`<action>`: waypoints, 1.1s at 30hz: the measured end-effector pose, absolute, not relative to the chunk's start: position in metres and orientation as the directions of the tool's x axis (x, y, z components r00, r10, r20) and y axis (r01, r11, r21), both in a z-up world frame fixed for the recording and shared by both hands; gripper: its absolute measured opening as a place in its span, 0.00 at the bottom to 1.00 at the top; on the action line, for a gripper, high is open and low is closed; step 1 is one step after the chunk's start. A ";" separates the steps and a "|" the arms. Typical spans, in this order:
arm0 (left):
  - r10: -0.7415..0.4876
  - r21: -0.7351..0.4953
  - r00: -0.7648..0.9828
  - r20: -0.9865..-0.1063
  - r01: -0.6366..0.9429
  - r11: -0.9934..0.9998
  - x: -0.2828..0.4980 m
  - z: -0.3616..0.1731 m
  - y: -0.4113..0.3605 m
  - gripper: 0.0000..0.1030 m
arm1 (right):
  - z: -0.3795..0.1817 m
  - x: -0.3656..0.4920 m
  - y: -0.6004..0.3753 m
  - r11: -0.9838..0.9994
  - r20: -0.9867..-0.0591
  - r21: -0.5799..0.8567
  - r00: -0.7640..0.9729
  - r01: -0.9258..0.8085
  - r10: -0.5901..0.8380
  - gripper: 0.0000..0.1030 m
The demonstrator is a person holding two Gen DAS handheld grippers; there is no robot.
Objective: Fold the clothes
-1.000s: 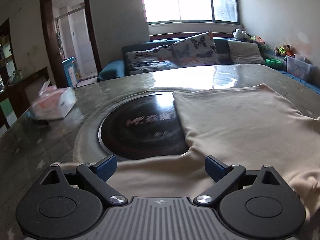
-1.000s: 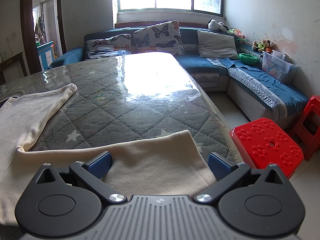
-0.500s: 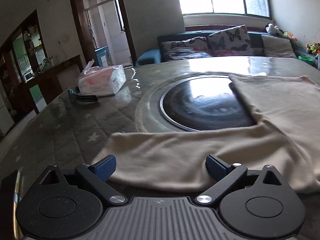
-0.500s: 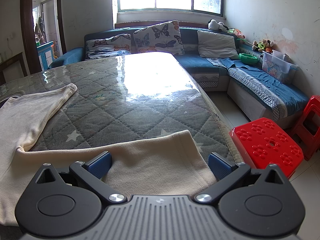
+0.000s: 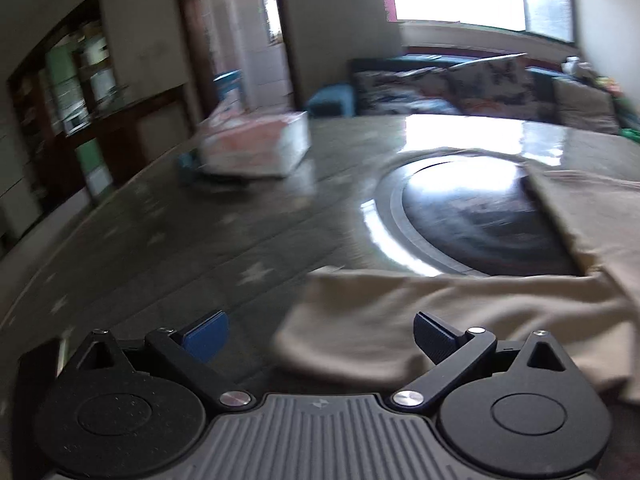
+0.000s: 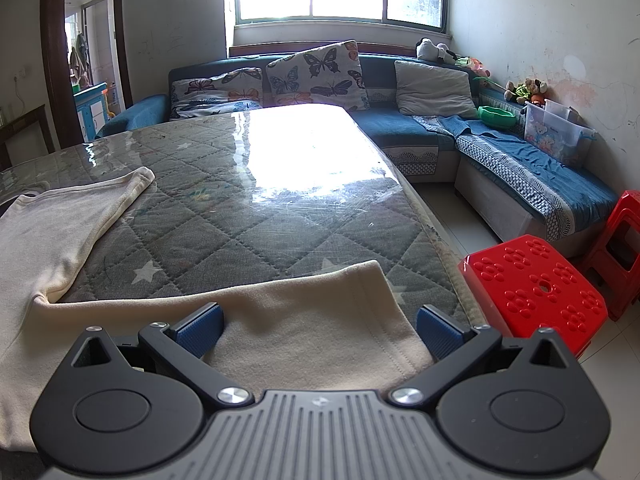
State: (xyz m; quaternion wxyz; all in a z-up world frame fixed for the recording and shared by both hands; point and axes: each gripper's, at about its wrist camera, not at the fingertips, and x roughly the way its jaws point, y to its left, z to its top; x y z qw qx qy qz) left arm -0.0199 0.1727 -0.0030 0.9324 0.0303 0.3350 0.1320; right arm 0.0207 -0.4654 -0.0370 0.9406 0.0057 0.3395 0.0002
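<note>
One cream garment [image 6: 280, 320] lay spread flat on the quilted worktop [image 6: 248, 216], sleeves out to both sides | left gripper [image 5: 320, 336] spread, empty, over the left sleeve end | right gripper [image 6: 320, 328] spread, empty, over the right sleeve | step judged: lining up on sleeves | a fold would need both cuffs pinched.
</note>
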 end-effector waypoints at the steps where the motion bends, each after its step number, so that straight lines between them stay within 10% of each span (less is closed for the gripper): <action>1: 0.267 0.145 0.738 -0.619 -0.227 0.963 -0.020 -0.004 0.176 0.93 | -0.037 0.021 -0.465 1.000 -0.639 0.011 0.770 0.004 0.004 1.00; 8: 0.358 0.317 0.754 -0.550 -0.209 0.925 -0.004 -0.009 0.166 0.73 | -0.037 0.021 -0.465 1.000 -0.639 0.010 0.770 0.003 0.004 1.00; 19: 0.445 0.454 0.757 -0.479 -0.220 0.863 0.031 -0.020 0.171 0.74 | -0.037 0.021 -0.466 1.000 -0.639 0.010 0.770 0.003 0.004 1.00; 33: 0.275 0.308 0.806 -0.525 -0.122 0.944 0.008 0.006 0.124 0.74 | -0.037 0.021 -0.465 1.000 -0.638 0.014 0.770 0.003 0.007 1.00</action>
